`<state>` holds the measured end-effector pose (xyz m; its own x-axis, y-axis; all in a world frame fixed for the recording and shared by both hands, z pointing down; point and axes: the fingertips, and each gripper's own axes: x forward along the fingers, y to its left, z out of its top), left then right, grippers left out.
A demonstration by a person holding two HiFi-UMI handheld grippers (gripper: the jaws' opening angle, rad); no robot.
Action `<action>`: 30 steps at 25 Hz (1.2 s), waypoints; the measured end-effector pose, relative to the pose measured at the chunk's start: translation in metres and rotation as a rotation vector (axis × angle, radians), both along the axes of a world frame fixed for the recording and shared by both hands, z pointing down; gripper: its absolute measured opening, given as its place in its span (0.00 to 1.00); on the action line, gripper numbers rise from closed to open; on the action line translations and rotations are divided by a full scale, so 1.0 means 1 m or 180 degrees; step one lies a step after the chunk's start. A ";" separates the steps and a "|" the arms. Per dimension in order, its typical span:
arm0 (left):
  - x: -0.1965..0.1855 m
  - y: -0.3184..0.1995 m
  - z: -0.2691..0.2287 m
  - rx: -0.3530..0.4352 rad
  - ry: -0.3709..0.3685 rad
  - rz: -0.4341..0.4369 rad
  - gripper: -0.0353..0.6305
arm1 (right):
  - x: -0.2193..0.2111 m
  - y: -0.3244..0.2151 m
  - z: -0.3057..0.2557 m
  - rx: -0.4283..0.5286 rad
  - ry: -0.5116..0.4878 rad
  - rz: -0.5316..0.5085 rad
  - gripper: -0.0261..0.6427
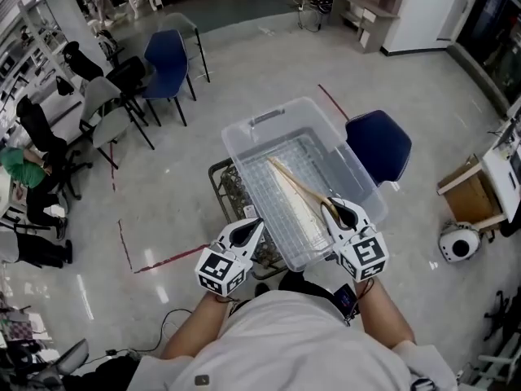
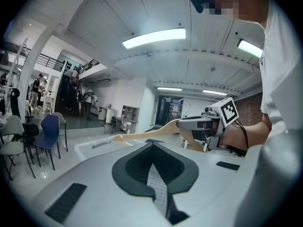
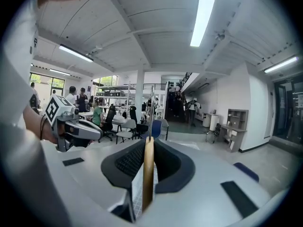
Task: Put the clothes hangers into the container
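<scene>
A clear plastic container (image 1: pixel 358 173) stands on a wire crate just in front of me. My right gripper (image 1: pixel 340 212) sits at its near right rim, shut on a wooden clothes hanger (image 1: pixel 297 186) that slants up and left over the container's inside. In the right gripper view the hanger (image 3: pixel 148 174) stands edge-on between the jaws of this gripper (image 3: pixel 149 143). More pale wood (image 1: pixel 293 210) lies on the container's floor. My left gripper (image 1: pixel 251 228) rests at the near left corner, its jaws together and holding nothing. From the left gripper (image 2: pixel 152 143) view, the right gripper (image 2: pixel 208 124) and the hanger (image 2: pixel 147 135) show above the container's rim (image 2: pixel 94 144).
The wire crate (image 1: pixel 230 187) under the container holds dark clutter. A blue chair (image 1: pixel 381 143) stands right behind the container, with more chairs (image 1: pixel 167 59) at the far left. A cardboard box (image 1: pixel 466 187) and a round white device (image 1: pixel 458 244) are at the right. Red tape (image 1: pixel 167 259) marks the floor.
</scene>
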<state>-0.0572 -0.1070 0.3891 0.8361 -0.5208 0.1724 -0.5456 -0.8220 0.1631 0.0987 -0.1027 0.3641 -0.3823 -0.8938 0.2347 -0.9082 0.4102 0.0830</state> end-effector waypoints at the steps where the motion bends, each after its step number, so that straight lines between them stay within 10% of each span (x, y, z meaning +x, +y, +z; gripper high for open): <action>1: 0.002 -0.006 0.004 -0.0038 -0.0014 -0.0032 0.08 | 0.001 -0.008 0.005 -0.0036 -0.0007 -0.0042 0.14; 30: 0.044 -0.113 0.116 -0.0684 -0.0215 -0.0607 0.08 | 0.019 -0.153 0.283 -0.1593 -0.0225 -0.0678 0.14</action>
<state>-0.0134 -0.2199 0.5047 0.7095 -0.6130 0.3477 -0.7025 -0.6541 0.2803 0.1172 -0.2557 0.6468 -0.5729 -0.5807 0.5784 -0.7970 0.5595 -0.2277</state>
